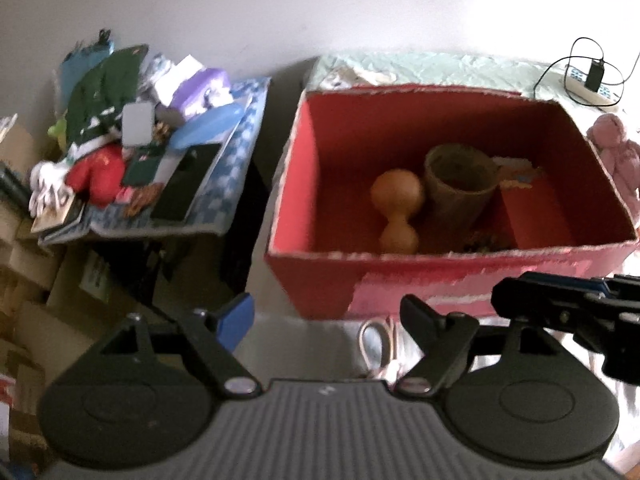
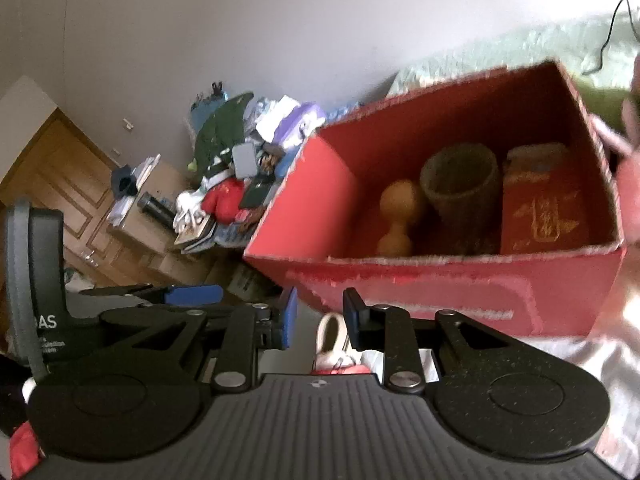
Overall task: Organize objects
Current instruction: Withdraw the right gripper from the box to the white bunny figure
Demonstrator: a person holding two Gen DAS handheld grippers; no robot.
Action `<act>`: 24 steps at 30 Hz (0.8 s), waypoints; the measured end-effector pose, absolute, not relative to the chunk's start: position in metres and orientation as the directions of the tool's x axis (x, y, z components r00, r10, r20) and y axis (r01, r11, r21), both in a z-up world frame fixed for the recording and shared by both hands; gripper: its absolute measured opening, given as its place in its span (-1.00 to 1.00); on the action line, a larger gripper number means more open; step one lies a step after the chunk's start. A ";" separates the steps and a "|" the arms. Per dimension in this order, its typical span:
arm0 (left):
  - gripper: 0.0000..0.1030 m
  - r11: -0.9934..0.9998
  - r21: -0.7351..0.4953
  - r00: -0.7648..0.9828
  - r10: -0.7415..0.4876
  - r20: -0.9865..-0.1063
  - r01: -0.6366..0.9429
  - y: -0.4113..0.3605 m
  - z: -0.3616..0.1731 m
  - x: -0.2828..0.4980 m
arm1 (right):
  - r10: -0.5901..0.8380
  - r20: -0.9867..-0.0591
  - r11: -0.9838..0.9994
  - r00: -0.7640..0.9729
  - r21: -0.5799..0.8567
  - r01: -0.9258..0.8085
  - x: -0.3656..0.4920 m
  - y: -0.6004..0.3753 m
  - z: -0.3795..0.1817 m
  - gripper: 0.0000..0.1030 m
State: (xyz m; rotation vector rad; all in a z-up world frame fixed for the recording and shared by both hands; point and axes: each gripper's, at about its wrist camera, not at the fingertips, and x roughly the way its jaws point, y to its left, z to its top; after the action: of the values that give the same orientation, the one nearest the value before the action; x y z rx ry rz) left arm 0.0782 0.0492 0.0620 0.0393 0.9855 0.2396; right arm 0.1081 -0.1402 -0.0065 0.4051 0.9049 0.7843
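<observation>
An open red cardboard box (image 1: pixel 440 280) stands on a pale green bed cover. Inside lie a tan gourd-shaped piece (image 1: pixel 396 200), a brown cup (image 1: pixel 460 184) and a red packet with gold lettering (image 2: pixel 548 208). My left gripper (image 1: pixel 324 312) hovers open in front of the box's near wall, nothing between its fingers. My right gripper (image 2: pixel 320 316) is beside it on the right, jaws a narrow gap apart, gripping nothing. Its fingers (image 1: pixel 540 300) show at the right edge of the left wrist view. A white loop-shaped object (image 1: pixel 376 344) lies on the bed below both grippers.
A cluttered side table (image 1: pixel 224 224) left of the box holds clothes, books and packets. Cardboard boxes (image 1: pixel 40 280) are stacked below it. A pink plush toy (image 1: pixel 616 152) and a power strip with charger (image 1: pixel 592 80) lie right of the box. A wooden door (image 2: pixel 60 168) stands far left.
</observation>
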 end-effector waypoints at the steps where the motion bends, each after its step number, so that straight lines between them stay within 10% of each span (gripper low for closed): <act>1: 0.60 0.972 0.138 0.522 0.218 -0.824 -0.188 0.050 0.059 0.075 | 0.754 -0.548 0.657 0.363 0.619 -0.430 0.108 -0.139 -0.010 -0.46; 24: 0.28 0.995 -0.078 0.486 -0.039 -0.873 -0.060 0.046 -0.002 0.026 | 0.728 -0.661 0.670 0.181 0.631 -0.390 0.117 -0.095 -0.061 0.04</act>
State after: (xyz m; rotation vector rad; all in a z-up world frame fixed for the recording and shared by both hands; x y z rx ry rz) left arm 0.0259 0.0456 -0.0020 -0.1021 1.0633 0.0125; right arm 0.1167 -0.0947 -0.0614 0.3543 1.1373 0.8130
